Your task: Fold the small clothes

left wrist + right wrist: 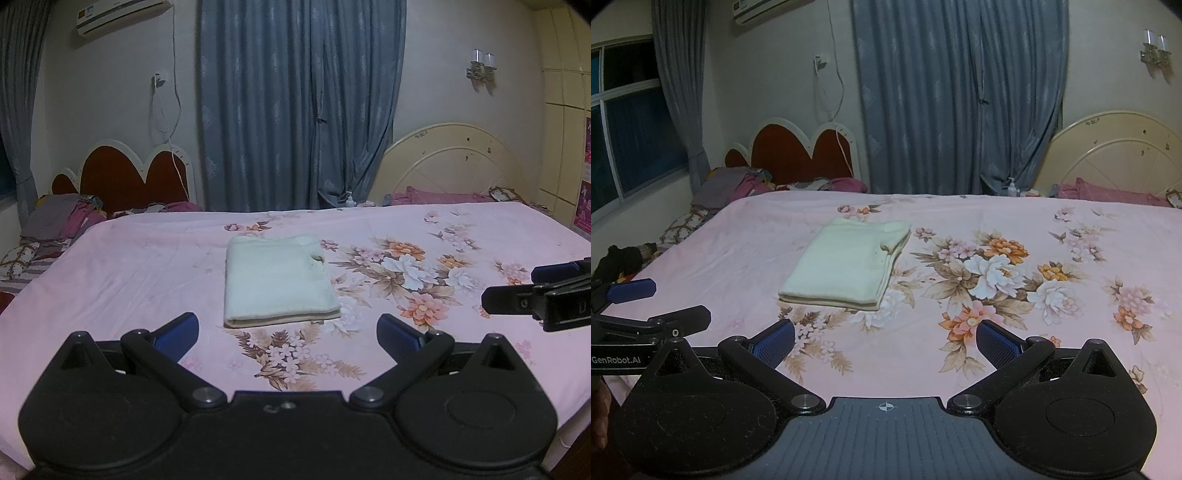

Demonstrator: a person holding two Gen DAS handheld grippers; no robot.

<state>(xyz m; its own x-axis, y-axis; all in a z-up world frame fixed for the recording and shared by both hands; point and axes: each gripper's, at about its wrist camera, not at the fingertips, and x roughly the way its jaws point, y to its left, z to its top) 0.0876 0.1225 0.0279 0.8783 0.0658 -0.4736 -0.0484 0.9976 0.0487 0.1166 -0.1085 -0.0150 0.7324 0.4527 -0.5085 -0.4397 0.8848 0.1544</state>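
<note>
A cream-white small garment (277, 282) lies folded into a neat rectangle on the pink floral bedsheet (129, 280). It also shows in the right wrist view (846, 264). My left gripper (288, 332) is open and empty, hovering just in front of the garment's near edge. My right gripper (885, 341) is open and empty, in front of and to the right of the garment. The right gripper shows at the right edge of the left wrist view (517, 291); the left gripper shows at the left edge of the right wrist view (657, 302).
A second bed with a red headboard (122, 177) and piled clothes (62, 221) stands at the left. A cream headboard (454, 166) and pink pillows (436, 197) are at the back right. Blue curtains (295, 110) hang behind. A window (624, 122) is at far left.
</note>
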